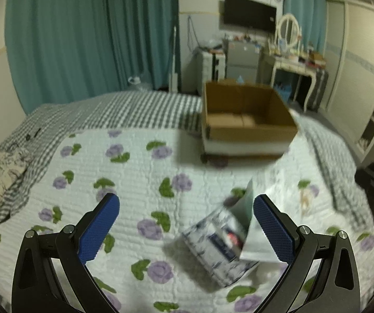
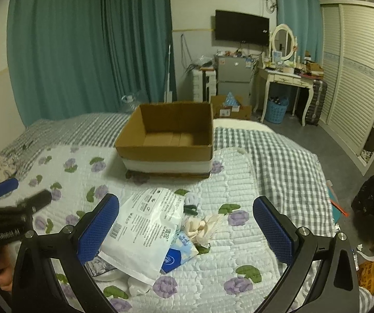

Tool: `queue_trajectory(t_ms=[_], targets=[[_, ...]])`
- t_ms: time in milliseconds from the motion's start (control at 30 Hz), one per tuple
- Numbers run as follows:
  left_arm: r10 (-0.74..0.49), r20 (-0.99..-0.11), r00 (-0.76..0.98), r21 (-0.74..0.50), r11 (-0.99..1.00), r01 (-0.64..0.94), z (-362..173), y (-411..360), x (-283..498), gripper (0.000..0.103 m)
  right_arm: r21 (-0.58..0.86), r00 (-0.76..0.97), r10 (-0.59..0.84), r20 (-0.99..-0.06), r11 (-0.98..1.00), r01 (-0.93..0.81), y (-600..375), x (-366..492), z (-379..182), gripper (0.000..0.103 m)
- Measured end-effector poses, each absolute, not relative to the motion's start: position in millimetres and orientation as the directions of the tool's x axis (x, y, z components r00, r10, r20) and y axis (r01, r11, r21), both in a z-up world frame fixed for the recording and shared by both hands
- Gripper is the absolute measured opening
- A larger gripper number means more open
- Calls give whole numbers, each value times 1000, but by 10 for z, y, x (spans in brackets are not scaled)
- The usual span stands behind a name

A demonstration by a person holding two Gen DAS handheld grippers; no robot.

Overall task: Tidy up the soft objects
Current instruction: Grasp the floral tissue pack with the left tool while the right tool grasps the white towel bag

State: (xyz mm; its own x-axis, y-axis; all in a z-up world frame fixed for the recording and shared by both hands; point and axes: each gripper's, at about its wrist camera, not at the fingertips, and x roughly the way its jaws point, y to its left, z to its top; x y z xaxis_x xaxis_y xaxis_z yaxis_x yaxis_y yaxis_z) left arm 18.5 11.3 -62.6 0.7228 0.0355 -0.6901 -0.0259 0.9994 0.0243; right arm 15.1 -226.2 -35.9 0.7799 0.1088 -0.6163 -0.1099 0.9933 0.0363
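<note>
Both wrist cameras look forward and slightly down across the bed's white quilt with purple flowers (image 1: pixel 140 172) toward the open brown cardboard box (image 2: pixel 166 135) and teal curtains (image 2: pixel 87 44), the left view close over the quilt, the right view wider, catching the left tool (image 2: pixel 22 193) at its edge.

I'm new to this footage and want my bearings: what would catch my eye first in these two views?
An open cardboard box, its floor bare, stands mid-bed on the flower-print quilt. Nearer, a heap of soft packs lies between the open right gripper: a white printed pack on top, a blue one under it, a knotted cream cloth beside. The left gripper, also open, hangs over a blue-patterned pack.
</note>
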Motion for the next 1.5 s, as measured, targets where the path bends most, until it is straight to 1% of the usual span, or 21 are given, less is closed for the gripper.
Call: queue_trajectory(t_ms=[167, 267, 400, 567, 733, 767, 800, 833, 867, 933, 1000, 1100, 1200, 1367, 1500], targets=[[35, -766, 642, 30, 999, -19, -983, 160, 205, 103, 28, 708, 138, -693, 986, -165, -2084, 428, -701, 103], [36, -795, 606, 27, 999, -23, -1141, 170, 240, 103, 14, 663, 135, -737, 983, -184, -1962, 598, -944, 103], [34, -813, 581, 22, 999, -28, -1241, 178, 339, 103, 18, 641, 138, -755, 982, -190, -1864, 737, -1170, 103], [23, -830, 557, 3, 999, -36, -1352, 201, 493, 103, 3, 574, 110, -811, 983, -184, -1760, 887, -1493, 103], [4, -863, 506, -23, 999, -47, -1553, 173, 595, 103, 73, 531, 174, -829, 976, -206, -1819, 898, -1733, 102], [-1, -867, 498, -30, 998, -49, -1585, 162, 603, 103, 97, 524, 194, -829, 973, -208, -1853, 896, -1747, 95], [-6, -870, 493, -36, 998, -51, -1608, 153, 611, 103, 111, 520, 208, -828, 971, -212, -1872, 890, -1749, 80], [-12, -872, 489, -43, 998, -53, -1629, 140, 620, 103, 115, 521, 213, -826, 970, -214, -1882, 876, -1738, 71], [-17, -874, 486, -51, 997, -55, -1647, 122, 630, 103, 110, 527, 214, -823, 969, -221, -1878, 853, -1719, 56], [-25, -875, 484, -61, 996, -58, -1673, 81, 647, 103, 86, 541, 207, -815, 967, -241, -1840, 808, -1679, 48], [-31, -874, 485, -68, 996, -59, -1682, 28, 659, 103, 73, 555, 207, -806, 965, -253, -1833, 761, -1632, 34], [-45, -867, 496, -92, 993, -71, -1687, -44, 663, 103, 77, 575, 213, -790, 965, -251, -1897, 696, -1550, 20], [-52, -869, 492, -116, 988, -100, -1747, -112, 672, 103, 58, 610, 192, -769, 971, -232, -2005, 601, -1437, 15], [-73, -891, 448, -165, 971, -171, -1989, -157, 703, 103, 33, 657, 146, -740, 983, -181, -2254, 461, -1269, 12], [-145, -897, 417, -261, 936, -236, -2208, -60, 721, 103, 37, 673, 125, -729, 989, -144, -2440, 379, -1201, 12]])
